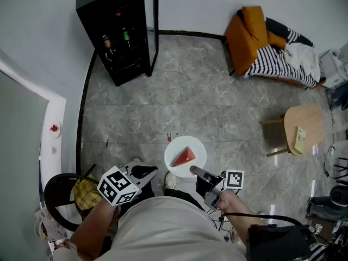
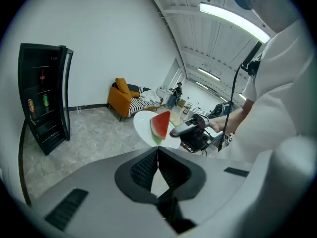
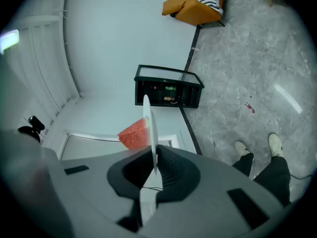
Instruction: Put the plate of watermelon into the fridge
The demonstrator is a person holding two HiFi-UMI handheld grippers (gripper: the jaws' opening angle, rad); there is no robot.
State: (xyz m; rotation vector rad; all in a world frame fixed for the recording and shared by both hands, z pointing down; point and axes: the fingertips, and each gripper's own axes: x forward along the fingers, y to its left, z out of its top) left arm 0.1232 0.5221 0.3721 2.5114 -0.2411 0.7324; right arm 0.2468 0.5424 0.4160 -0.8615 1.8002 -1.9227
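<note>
A white plate (image 1: 196, 150) carries one red watermelon wedge (image 1: 184, 157). My right gripper (image 1: 194, 171) is shut on the plate's near rim and holds it out over the floor in front of the person. In the right gripper view the plate (image 3: 148, 125) is edge-on between the jaws, with the wedge (image 3: 133, 135) on its left face. My left gripper (image 1: 144, 172) hangs shut and empty just left of the plate. In its own view the left gripper (image 2: 158, 153) looks at the plate (image 2: 144, 126) and wedge (image 2: 161, 124). The black fridge (image 1: 115, 34) stands far ahead on the left, its glass door (image 1: 155, 29) open.
An orange armchair (image 1: 247, 37) with a striped blanket stands at the back right. A small round wooden table (image 1: 304, 128) is on the right. A white counter (image 1: 51, 140) runs along the left wall, with a black round stool (image 1: 61, 197) near the person's left side. Grey tiled floor (image 1: 179, 102) lies between the person and the fridge.
</note>
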